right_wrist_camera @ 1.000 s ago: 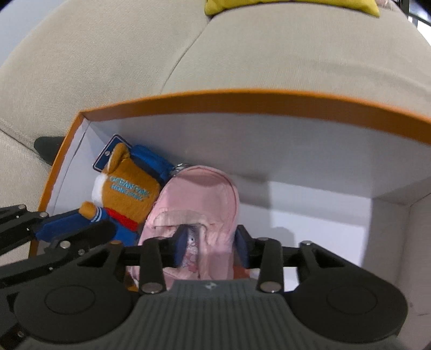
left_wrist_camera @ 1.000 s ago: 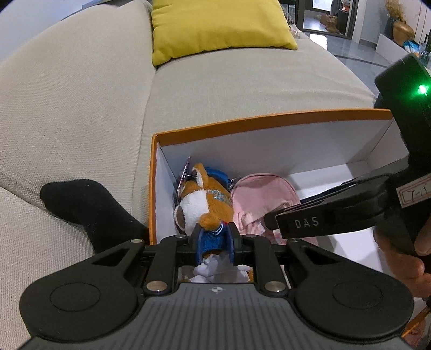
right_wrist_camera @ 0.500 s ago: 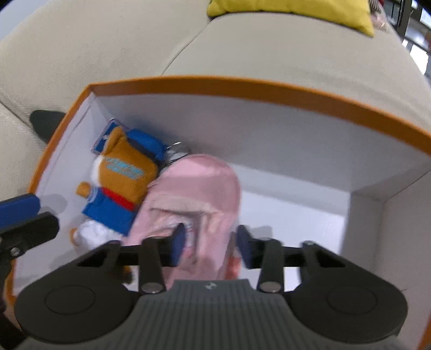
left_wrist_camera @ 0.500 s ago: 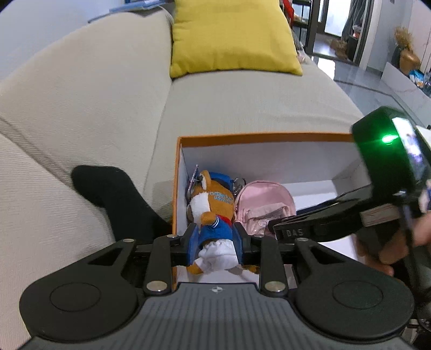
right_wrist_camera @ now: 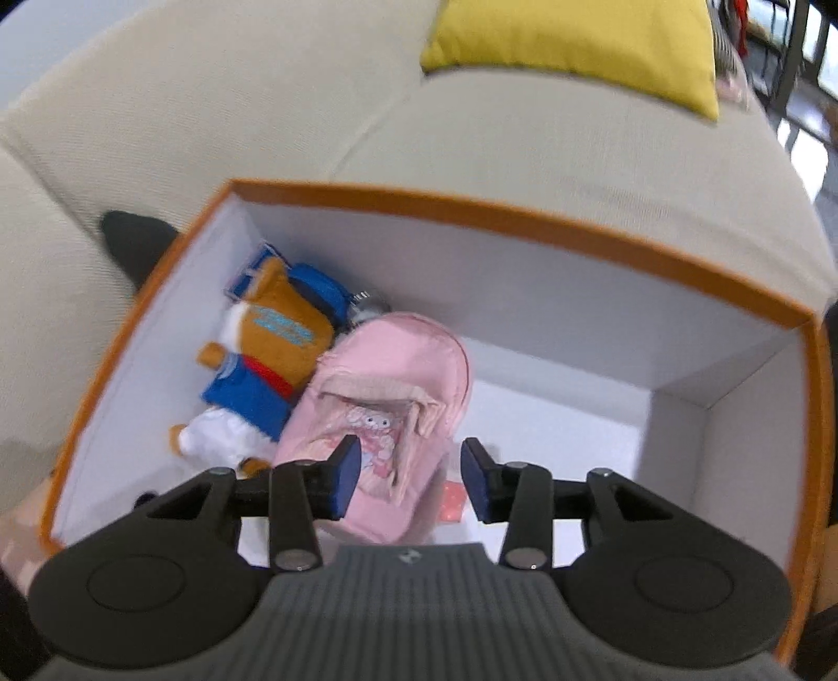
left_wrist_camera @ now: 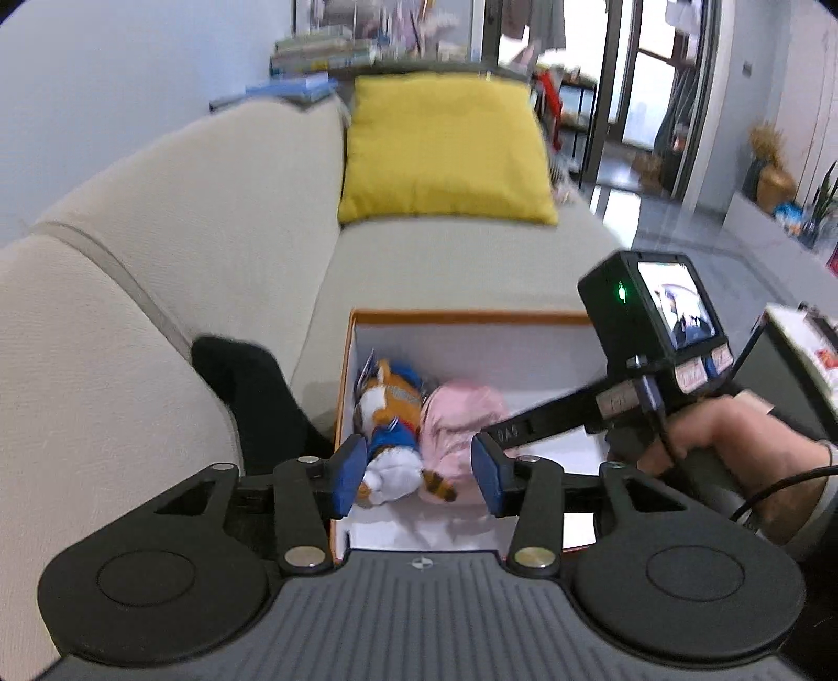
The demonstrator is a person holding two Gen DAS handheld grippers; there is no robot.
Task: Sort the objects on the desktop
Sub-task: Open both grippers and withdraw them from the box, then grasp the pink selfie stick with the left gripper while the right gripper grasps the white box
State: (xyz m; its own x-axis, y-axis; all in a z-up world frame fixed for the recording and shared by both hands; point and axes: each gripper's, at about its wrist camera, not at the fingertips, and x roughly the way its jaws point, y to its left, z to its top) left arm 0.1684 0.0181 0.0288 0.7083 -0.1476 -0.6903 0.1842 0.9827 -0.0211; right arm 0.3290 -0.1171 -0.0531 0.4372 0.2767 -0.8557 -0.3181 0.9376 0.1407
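Note:
An orange-rimmed white box [left_wrist_camera: 471, 316] [right_wrist_camera: 524, 220] sits on the sofa seat. Inside, at its left end, an orange plush toy in blue clothes [left_wrist_camera: 390, 414] [right_wrist_camera: 272, 346] lies beside a small pink backpack [left_wrist_camera: 461, 419] [right_wrist_camera: 393, 377]. My left gripper [left_wrist_camera: 417, 479] hovers above the box's near edge. Its jaws are opening and nothing is pressed between the blue pads [left_wrist_camera: 348, 482]. My right gripper [right_wrist_camera: 411, 484] hangs over the backpack, jaws opening and clear of the fabric. In the left wrist view it reaches in from the right, held by a hand [left_wrist_camera: 733, 435].
A black sock [left_wrist_camera: 251, 387] [right_wrist_camera: 136, 235] lies on the beige sofa [left_wrist_camera: 157, 262] against the box's left side. A yellow cushion [left_wrist_camera: 445, 152] [right_wrist_camera: 576, 47] rests further back on the seat. The right half of the box floor [right_wrist_camera: 550, 414] is bare white.
Both grippers have lifted and drawn back from the box. The left one let go of the plush toy and its jaws spread. The right jaws narrowed, then widened again above the backpack.

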